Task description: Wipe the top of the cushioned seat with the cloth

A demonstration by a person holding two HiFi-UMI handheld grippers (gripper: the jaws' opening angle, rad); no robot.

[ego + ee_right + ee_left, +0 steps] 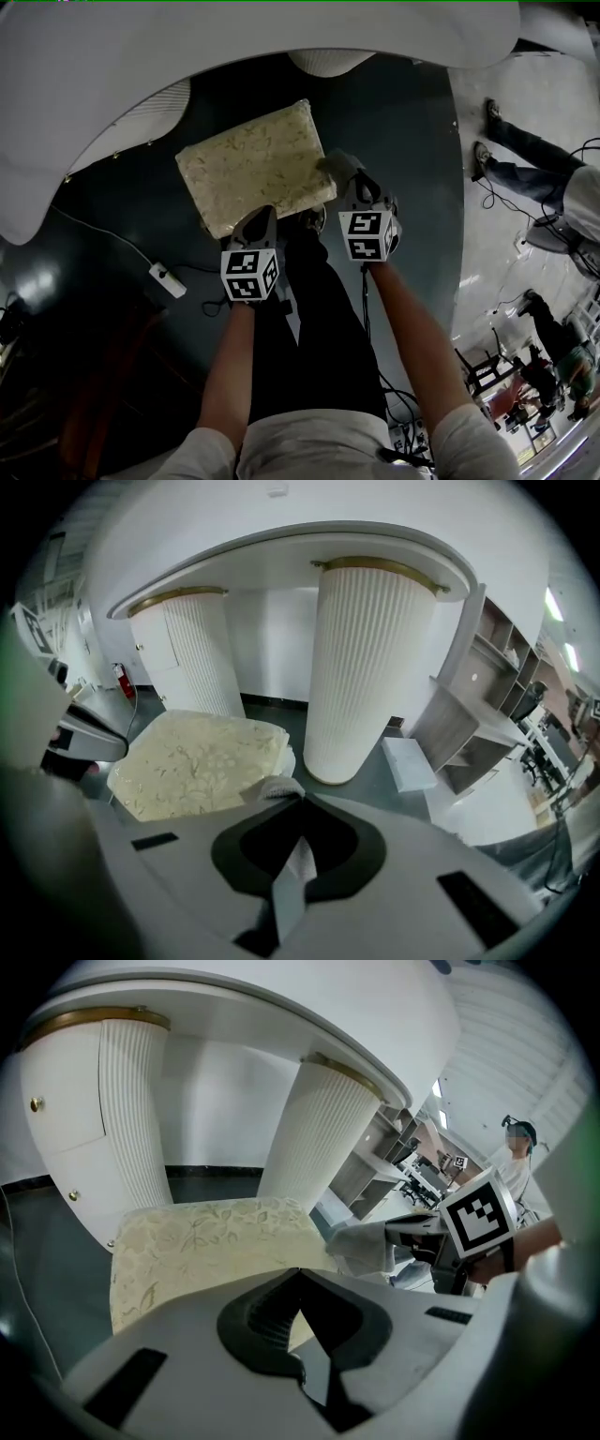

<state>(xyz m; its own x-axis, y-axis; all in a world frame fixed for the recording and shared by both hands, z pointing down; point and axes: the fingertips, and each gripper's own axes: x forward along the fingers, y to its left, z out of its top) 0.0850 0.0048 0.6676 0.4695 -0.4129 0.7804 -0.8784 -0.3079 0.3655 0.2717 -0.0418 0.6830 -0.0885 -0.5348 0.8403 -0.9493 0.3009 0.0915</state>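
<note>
At centre of the head view, on the dark floor (112, 225): cushioned seat (255, 164), cream, leaf-patterned, roughly square, lying flat. Sits just below the edge of a white curved tabletop (187, 47) that spans the upper frame.

At the seat's lower right corner: cloth (339, 167), pale grey, bunched, touching the seat edge. Held by the right gripper (354, 186). In the right gripper view, jaws clamped on a fold of it, with a tuft poking out ahead of the tips and a strip trailing back between them.

Below the seat's lower edge, left of centre: left gripper (260, 217), tips at the near edge of the seat. Cannot tell whether touching. In the left gripper view, jaws pressed tip to tip with nothing between them. Beyond them, seat top across mid-frame; right gripper and cloth at the right, by the seat's corner.

Upper half of both gripper views: two white fluted pillars (370, 667), gold-banded at the top, under the tabletop and behind the seat.

Left of the head view, on the floor: white power strip (167, 279) on a thin cable, well apart from the seat. Right edge: paler floor, legs of persons standing.
</note>
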